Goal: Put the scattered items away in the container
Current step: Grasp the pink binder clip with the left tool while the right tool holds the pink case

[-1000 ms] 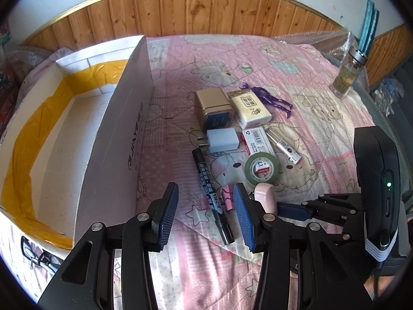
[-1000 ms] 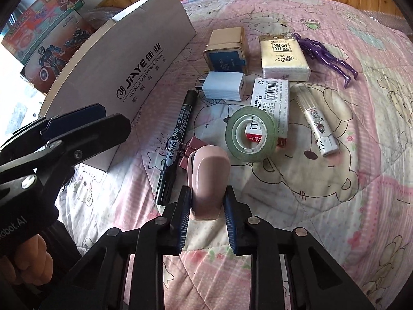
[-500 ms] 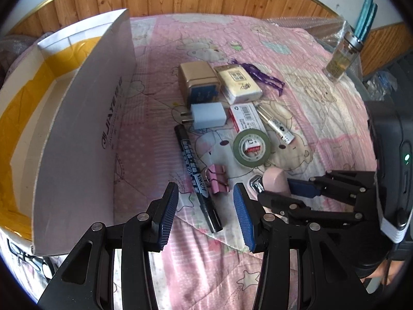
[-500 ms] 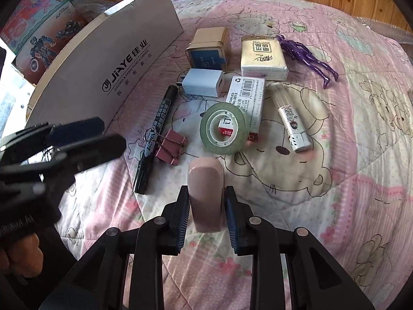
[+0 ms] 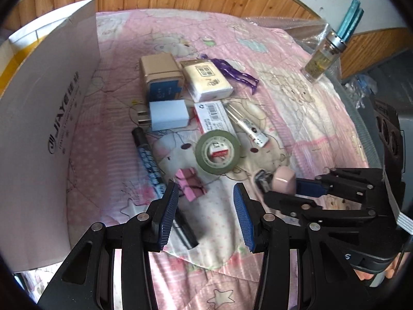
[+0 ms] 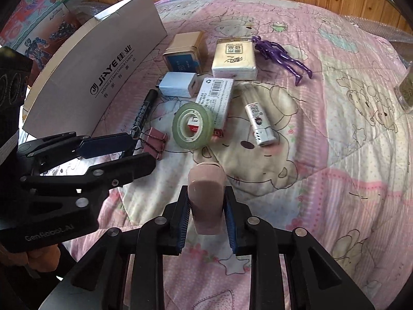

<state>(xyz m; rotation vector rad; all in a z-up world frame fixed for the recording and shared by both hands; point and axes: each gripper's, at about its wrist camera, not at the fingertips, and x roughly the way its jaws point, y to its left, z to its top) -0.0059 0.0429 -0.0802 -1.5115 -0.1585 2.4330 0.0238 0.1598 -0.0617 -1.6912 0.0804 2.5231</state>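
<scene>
A white cardboard box stands open on the left of the pink bedspread. Beside it lie a black marker, a pink binder clip, a green tape roll, a white charger, a gold tin, a tissue pack and a purple figure. My left gripper hangs open above the binder clip and marker. My right gripper is closing its jaws, and the pads press on a pink stapler held above the bedspread.
A glass bottle stands at the bed's far right corner on bubble wrap. A staples box and a white tube lie by the tape. Toy boxes sit behind the cardboard box. Wood panelling runs along the back.
The right gripper has lifted the pink stapler off the bedspread and drawn it back from the binder clip. The left gripper has sunk and tipped down toward the marker and clip.
</scene>
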